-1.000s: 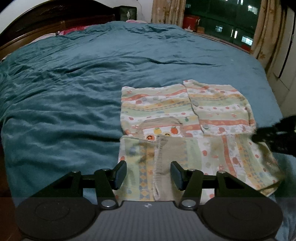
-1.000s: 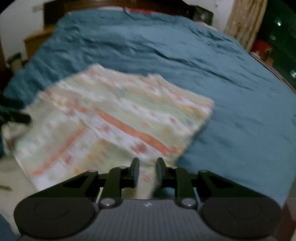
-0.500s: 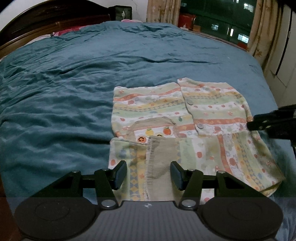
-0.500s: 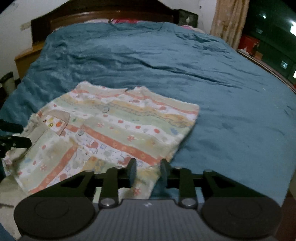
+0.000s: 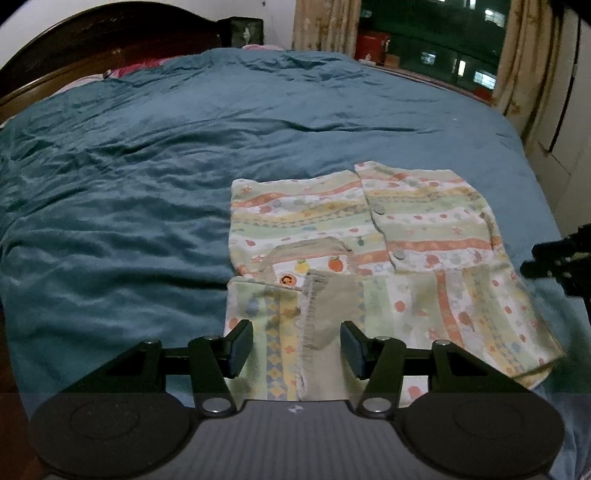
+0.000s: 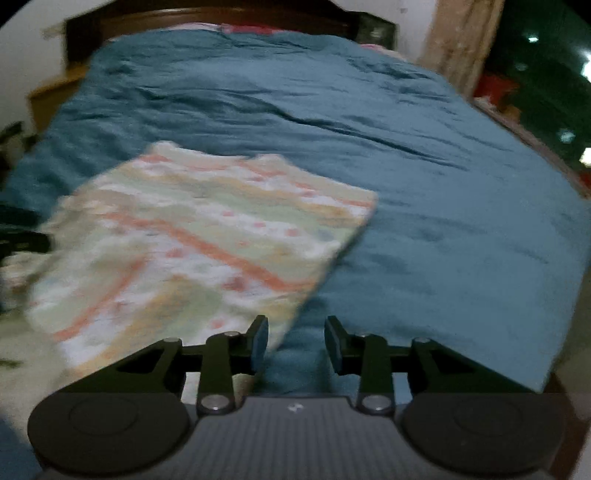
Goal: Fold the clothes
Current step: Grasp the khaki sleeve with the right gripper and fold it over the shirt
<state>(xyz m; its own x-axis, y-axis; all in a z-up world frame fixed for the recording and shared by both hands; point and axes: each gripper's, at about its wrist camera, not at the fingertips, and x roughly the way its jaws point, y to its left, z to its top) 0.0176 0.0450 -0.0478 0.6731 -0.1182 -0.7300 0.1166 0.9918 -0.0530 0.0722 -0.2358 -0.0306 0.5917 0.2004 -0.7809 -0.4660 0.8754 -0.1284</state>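
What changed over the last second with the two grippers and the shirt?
The right gripper opened: its jaws were nearly shut a second ago and now stand apart with nothing between them, the shirt's corner lying beside its left finger. The left gripper stayed open above the near hem. The shirt lies as before on the blue bedspread.

A teal bedspread (image 5: 155, 177) is seen rumpled across the bed — backed by a dark wooden headboard (image 5: 92, 40), with patterned curtains (image 5: 325, 26) beside a night window (image 5: 428, 33).

The right tool (image 6: 295, 345) has spread its fingers wider, off the shirt (image 6: 192, 243) corner.
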